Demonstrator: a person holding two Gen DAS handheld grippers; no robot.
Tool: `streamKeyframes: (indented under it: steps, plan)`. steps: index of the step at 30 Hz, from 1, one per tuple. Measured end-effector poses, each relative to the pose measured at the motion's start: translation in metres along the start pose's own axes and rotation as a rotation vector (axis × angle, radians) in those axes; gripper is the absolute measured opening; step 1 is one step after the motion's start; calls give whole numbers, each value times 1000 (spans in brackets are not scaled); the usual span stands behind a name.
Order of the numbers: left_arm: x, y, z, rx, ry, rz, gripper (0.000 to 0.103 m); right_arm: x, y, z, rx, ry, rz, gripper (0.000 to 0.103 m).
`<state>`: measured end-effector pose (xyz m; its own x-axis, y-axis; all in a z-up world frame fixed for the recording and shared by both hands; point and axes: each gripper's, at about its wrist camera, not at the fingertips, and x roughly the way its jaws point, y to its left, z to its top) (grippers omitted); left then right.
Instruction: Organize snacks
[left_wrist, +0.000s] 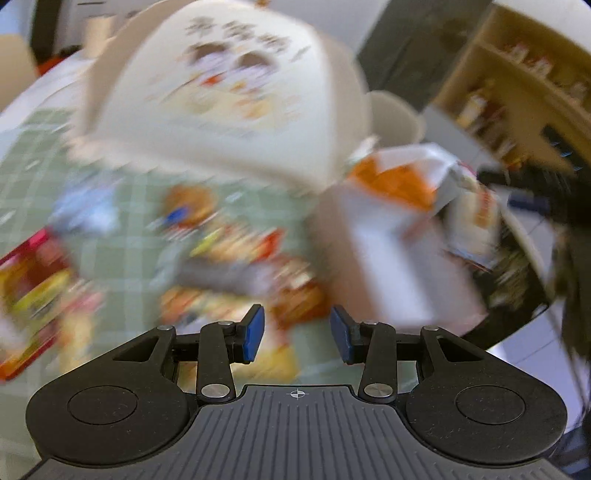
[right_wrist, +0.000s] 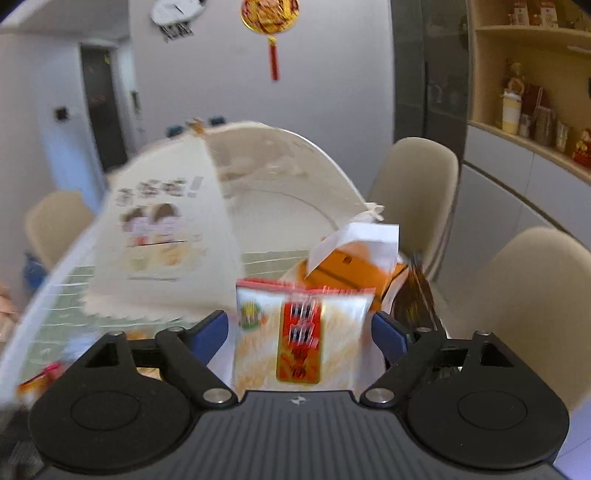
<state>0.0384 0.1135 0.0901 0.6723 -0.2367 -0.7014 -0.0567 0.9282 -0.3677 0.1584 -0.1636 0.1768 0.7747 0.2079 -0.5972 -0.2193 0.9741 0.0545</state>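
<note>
On the green checked tablecloth (left_wrist: 33, 177), far left of the left wrist view: one red-bordered snack pack (left_wrist: 26, 295), lying flat, blurred. Next rightward, one pale blue packet (left_wrist: 88, 210), then a loose heap of snack packets (left_wrist: 229, 258) in orange, yellow and red; their number cannot be counted through the motion blur. Above the heap: one cream dome-shaped food cover (left_wrist: 229, 96) printed with two cartoon figures, standing on the cloth. Right of it: one white carton (left_wrist: 391, 251) with an orange-and-white bag (left_wrist: 402, 181) at its top. Left gripper (left_wrist: 297, 334): two blue-padded fingers spread wide with nothing between them, hovering over the near edge of the heap. In the right wrist view, left to right: one beige chair (right_wrist: 55, 225) behind the table, the same food cover (right_wrist: 166, 236), one white snack packet (right_wrist: 299, 336) with a red centre label, standing upright between the two fingers of the right gripper (right_wrist: 299, 334). Its edges sit close to both pads, but whether they press it I cannot tell. Behind it the orange bag (right_wrist: 347, 269), then two more beige chairs (right_wrist: 417, 184) at right.
</note>
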Motion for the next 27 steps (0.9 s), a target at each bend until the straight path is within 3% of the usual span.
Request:
streamKeyframes:
  steps: [1,4,9,13,16,17,18,20,23,27]
  plan:
    - [-6,11,-8,-3,8,35,44,6,6,-2,4,14,9,85]
    - [-22,40,-25,-24,14,123,44,16,31,-19,14,61,184,85]
    - [-32,89,-33,-146,28,196,44,44,114,-56,-135,199,390,85]
    - [-38,101,-33,-148,28,213,44,79,168,-74,-207,267,432,85]
    - [-40,106,-32,-143,33,230,44,104,200,-82,-311,252,374,85]
    - [-40,107,-31,-140,32,234,44,110,209,-86,-356,256,345,82]
    - [-40,108,-30,-136,30,234,44,113,213,-91,-378,273,325,71]
    - [-38,108,-29,-129,31,230,44,106,216,-100,-396,275,317,64]
    - [-31,111,-27,-125,39,236,44,84,210,-110,-395,334,426,40]
    - [-17,112,-25,-115,58,252,44,51,193,-134,-380,364,478,39]
